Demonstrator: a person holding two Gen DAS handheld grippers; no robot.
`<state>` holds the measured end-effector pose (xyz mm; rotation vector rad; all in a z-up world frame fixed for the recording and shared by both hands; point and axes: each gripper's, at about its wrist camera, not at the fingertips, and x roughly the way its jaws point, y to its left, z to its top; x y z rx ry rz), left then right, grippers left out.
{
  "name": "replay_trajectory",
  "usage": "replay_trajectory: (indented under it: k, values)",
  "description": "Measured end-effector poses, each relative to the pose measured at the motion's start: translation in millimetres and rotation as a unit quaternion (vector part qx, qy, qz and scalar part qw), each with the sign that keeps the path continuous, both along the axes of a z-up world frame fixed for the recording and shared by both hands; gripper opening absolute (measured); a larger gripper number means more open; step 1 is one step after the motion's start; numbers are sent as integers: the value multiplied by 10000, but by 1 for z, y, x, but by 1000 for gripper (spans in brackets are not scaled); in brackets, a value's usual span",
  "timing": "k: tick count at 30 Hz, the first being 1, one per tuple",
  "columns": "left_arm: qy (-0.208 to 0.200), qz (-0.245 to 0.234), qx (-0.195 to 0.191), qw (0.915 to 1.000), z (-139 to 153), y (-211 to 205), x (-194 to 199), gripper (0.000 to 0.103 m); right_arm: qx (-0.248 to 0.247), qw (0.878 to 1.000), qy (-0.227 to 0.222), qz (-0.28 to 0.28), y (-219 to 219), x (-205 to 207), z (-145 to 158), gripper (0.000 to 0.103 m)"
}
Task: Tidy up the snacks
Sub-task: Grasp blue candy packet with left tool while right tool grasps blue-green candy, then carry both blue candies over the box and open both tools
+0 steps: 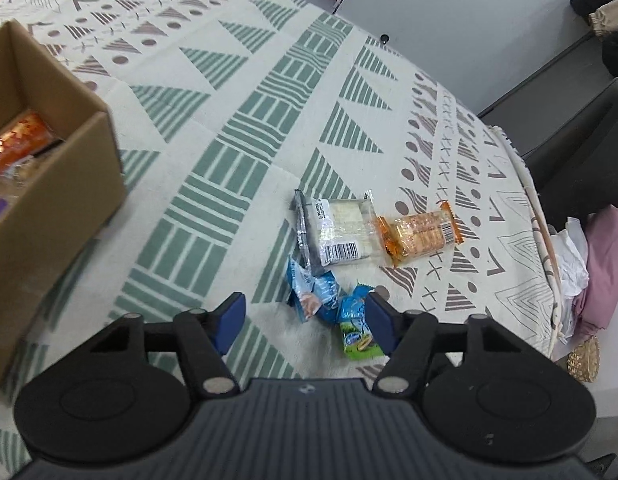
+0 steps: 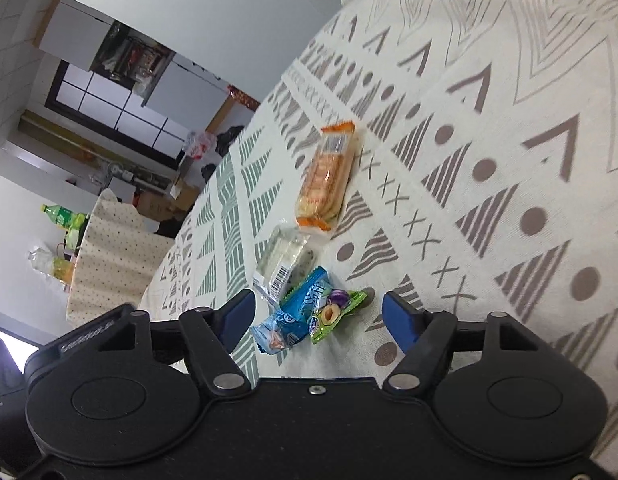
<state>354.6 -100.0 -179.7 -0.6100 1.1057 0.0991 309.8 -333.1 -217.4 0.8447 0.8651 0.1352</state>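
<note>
crinkly foil snack packets (image 1: 321, 296) on woven cloth (image 1: 237, 128)

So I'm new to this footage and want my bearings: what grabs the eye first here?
A small cluster of snack packets lies on the patterned tablecloth, the orange cracker pack brightest at its far right. Both the left gripper and right gripper hang open over it. A cardboard box already holding snacks sits at left.

Four snacks lie close together on the tablecloth (image 1: 269, 80). The cracker pack (image 1: 419, 234) sits at 3 o'clock of the sandwich pack (image 1: 337, 232), touching it. The candy bag (image 1: 313, 294) lies at 6 o'clock. The fruit sweet (image 1: 359, 330) lies beside it. The box (image 1: 69, 184) stands far off at 9 o'clock, with snacks in it.
</note>
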Motion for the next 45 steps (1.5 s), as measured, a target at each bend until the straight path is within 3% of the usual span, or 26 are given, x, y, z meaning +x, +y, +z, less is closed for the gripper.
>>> replay_trajectory:
  k: [10, 13, 16, 21, 23, 24, 32, 45]
  values:
    - [293, -2, -33, 9996, -32, -9, 28, 43, 112, 9994, 292, 133, 6, 25, -23, 63]
    - [319, 16, -21, 9995, -38, -10, 30, 33, 25, 9995, 239, 207, 9, 30, -24, 63]
    - [303, 60, -55, 9995, -38, -9, 30, 29, -38, 9994, 184, 279, 10, 31, -25, 63]
    - [291, 54, -141, 9995, -36, -7, 28, 27, -161, 9990, 118, 407, 16, 34, -24, 61]
    - [252, 76, -49, 9996, -32, -5, 25, 27, -165, 9986, 132, 483, 18, 34, -25, 35]
    - [236, 85, -70, 9997, -30, -4, 23, 27, -209, 9982, 194, 518, 19, 35, -26, 32]
    - [-14, 167, -5, 9999, -4, 10, 8, 27, -198, 9966, -71, 794, 26, 25, -13, 26]
    - [-435, 463, 177, 9978, 47, 43, -29, 27, 42, 9931, -670, 957, 40, 9, 23, 25]
